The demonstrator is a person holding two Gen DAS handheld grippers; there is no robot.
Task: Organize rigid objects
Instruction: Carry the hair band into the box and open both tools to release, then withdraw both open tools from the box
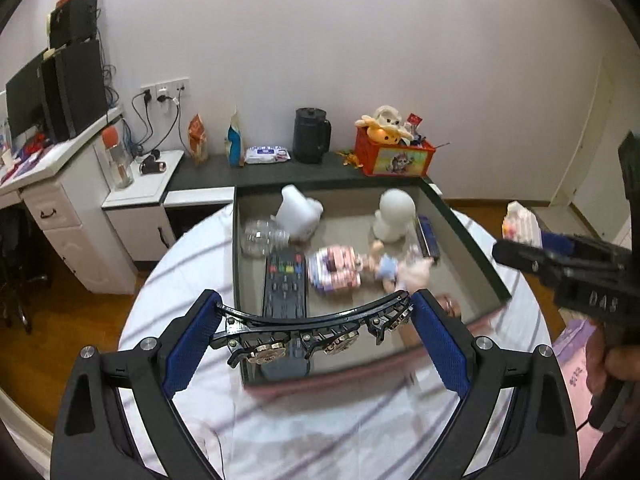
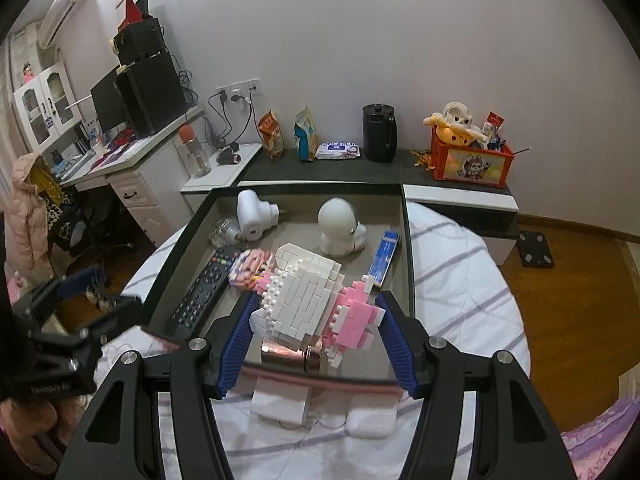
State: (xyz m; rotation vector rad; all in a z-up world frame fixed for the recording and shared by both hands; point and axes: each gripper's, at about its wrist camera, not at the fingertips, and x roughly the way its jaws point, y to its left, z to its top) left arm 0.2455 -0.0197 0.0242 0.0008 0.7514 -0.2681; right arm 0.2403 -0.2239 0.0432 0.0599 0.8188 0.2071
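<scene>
1. Between the blue pads of my left gripper (image 1: 316, 320) sat a black curved bar with metal rollers (image 1: 316, 320), clamped end to end and held above the near edge of the tray (image 1: 464, 236).
2. Equally full was my right gripper (image 2: 316, 320): its pads pressed on a white-and-pink brick model (image 2: 308, 300), jaws about half open around it, raised over the tray's near edge.
3. Already in the tray lay the remote (image 2: 200, 292) along the left edge, a pink block bundle (image 1: 336, 270) beside it, and a small doll (image 1: 390, 266) toward the middle.
4. At the far left corner I saw a clear bulb-like piece (image 1: 262, 236) and a white gadget (image 2: 254, 214); a white round-headed figure (image 2: 340, 226) stood near the far edge, and a blue box (image 2: 384, 256) lay along the right edge.
5. A copper cylinder (image 2: 288, 354) lay by the near edge, under the brick model in my right view; I could not tell whether it was inside the tray.
6. Left outside, on the striped cover (image 2: 452, 280) just before the near edge, were a white earbud case (image 2: 370, 420) and a white block (image 2: 280, 402).
7. By my reckoning the job was well past halfway: most pieces were in, two were in my grip waiting to go down, and the two white things on the cover remained.
</scene>
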